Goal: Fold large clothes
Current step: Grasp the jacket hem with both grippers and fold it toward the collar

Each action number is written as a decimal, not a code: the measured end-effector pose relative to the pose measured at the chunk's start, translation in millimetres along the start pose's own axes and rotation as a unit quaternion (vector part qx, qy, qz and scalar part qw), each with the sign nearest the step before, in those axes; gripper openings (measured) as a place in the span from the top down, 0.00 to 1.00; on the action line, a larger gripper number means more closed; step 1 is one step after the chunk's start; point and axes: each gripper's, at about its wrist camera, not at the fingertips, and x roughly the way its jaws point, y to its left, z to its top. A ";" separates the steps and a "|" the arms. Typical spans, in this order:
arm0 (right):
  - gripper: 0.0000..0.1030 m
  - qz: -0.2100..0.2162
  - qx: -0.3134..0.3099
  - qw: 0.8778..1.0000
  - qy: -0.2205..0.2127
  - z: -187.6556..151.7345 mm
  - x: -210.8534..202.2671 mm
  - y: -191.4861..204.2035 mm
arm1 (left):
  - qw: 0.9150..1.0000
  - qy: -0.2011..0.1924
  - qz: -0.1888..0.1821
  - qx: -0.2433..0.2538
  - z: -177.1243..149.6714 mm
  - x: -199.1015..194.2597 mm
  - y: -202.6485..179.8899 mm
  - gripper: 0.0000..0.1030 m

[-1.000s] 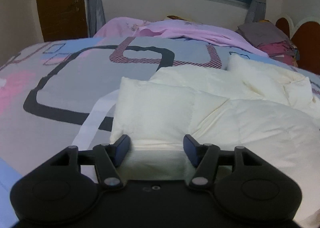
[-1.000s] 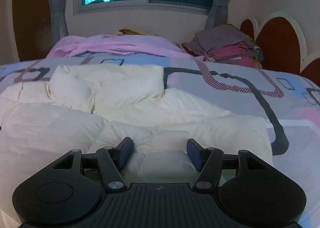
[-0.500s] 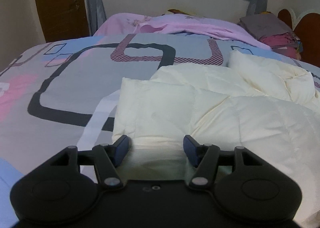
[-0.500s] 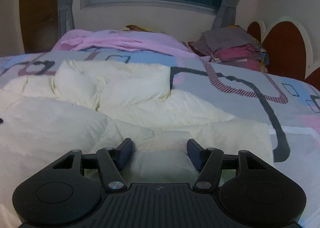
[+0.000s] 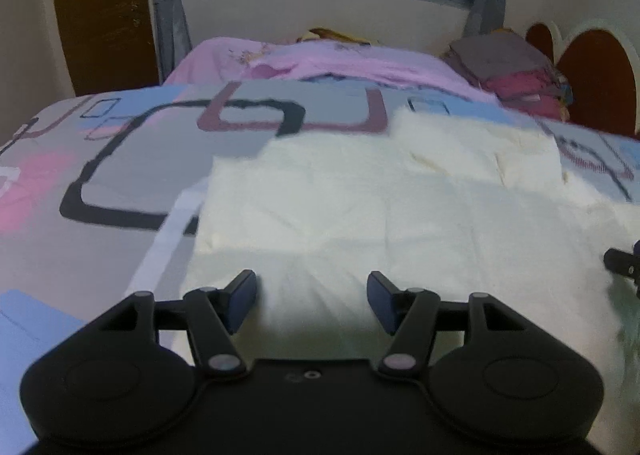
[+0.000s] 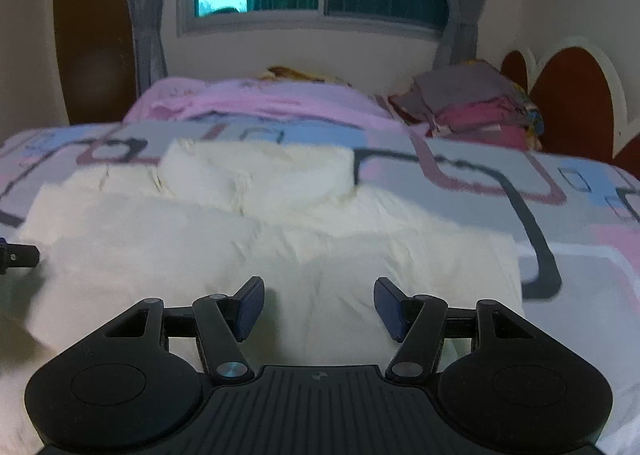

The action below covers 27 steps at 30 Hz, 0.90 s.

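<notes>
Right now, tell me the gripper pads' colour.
Dark blue pads, clearest in the right wrist view.

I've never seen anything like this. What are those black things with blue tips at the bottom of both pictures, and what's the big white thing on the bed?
Those are hand-held tongs: a person holds one in each hand, and each carries a camera looking forward along its fingers. One picture comes from the left tongs, the other from the right tongs. Both stand open and grip nothing. The white thing is a puffy cream garment spread on the patterned bedspread, waiting to be folded. Farther back lie a pink blanket and a pile of folded clothes.
</notes>
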 end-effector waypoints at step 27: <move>0.34 0.045 -0.025 0.996 0.072 -0.3 14.2 -21.2 | 0.995 0.033 0.096 0.024 -11.7 -5.5 -29.6 0.36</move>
